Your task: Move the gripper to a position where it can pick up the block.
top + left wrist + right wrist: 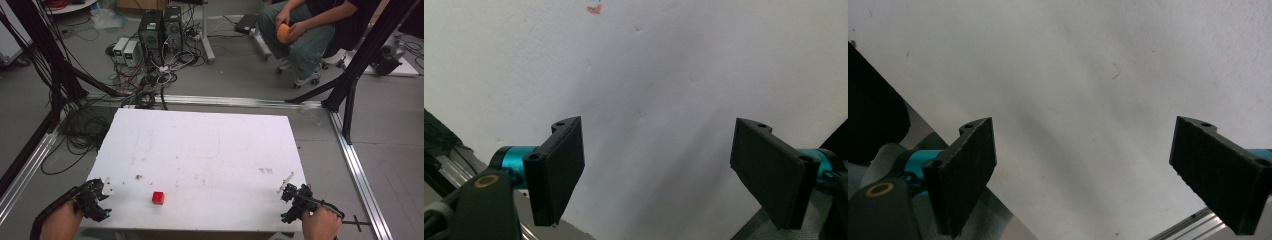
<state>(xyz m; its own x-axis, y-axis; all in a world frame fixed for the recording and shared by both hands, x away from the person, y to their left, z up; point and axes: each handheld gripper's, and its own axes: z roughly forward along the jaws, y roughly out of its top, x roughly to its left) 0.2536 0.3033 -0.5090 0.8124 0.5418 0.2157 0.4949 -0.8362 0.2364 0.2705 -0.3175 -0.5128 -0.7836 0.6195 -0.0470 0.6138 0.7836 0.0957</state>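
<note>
The white table [210, 145] carries little: its top is bare but for a few faint marks and one red cube [158, 198] sitting near the front edge, left of the middle. The left gripper [95, 200] rests at the front left corner, jaws spread wide with nothing between them; the right gripper [295, 197] sits at the front right corner, likewise wide and holding nothing. The cube lies nearer the left gripper, though well apart from both. It looks small, stiff and light, probably wood or plastic, with flat, square faces that should not slip much against the ribbed pads. The best hold is likely across two opposite side faces, jaws coming down level so it does not tip or skid on the smooth top.
</note>
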